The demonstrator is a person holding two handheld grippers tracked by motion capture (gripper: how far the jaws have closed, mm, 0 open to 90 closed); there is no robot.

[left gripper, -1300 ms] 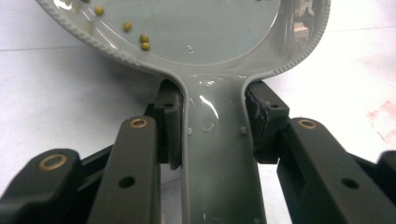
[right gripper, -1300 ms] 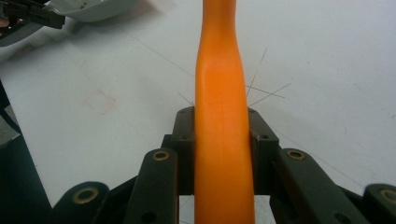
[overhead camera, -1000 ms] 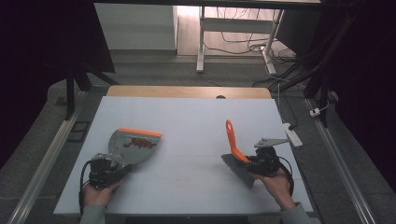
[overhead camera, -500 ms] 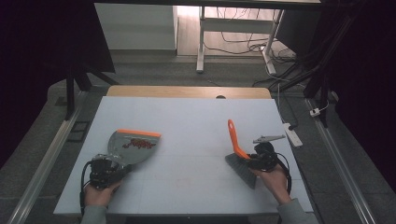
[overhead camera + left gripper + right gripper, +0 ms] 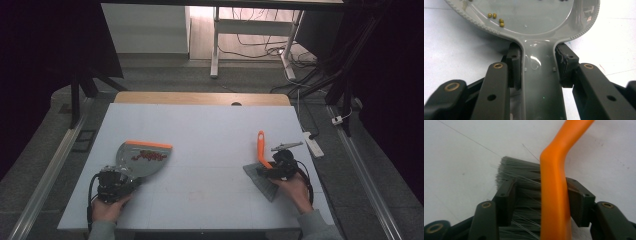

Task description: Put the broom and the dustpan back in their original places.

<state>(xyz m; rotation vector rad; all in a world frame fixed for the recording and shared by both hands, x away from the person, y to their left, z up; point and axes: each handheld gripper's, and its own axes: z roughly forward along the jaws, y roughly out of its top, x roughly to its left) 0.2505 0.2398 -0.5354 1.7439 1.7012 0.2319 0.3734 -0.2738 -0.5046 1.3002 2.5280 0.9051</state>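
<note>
A pale table (image 5: 210, 130) with a wooden far edge stands on grey floor in a dark room, cables at the upper right. At lower left, the left gripper (image 5: 114, 182) clamps the dustpan (image 5: 142, 157) handle. At lower right, the right gripper (image 5: 272, 170) has just been opening; the brush (image 5: 261, 150) lies between its parted jaws.
</note>
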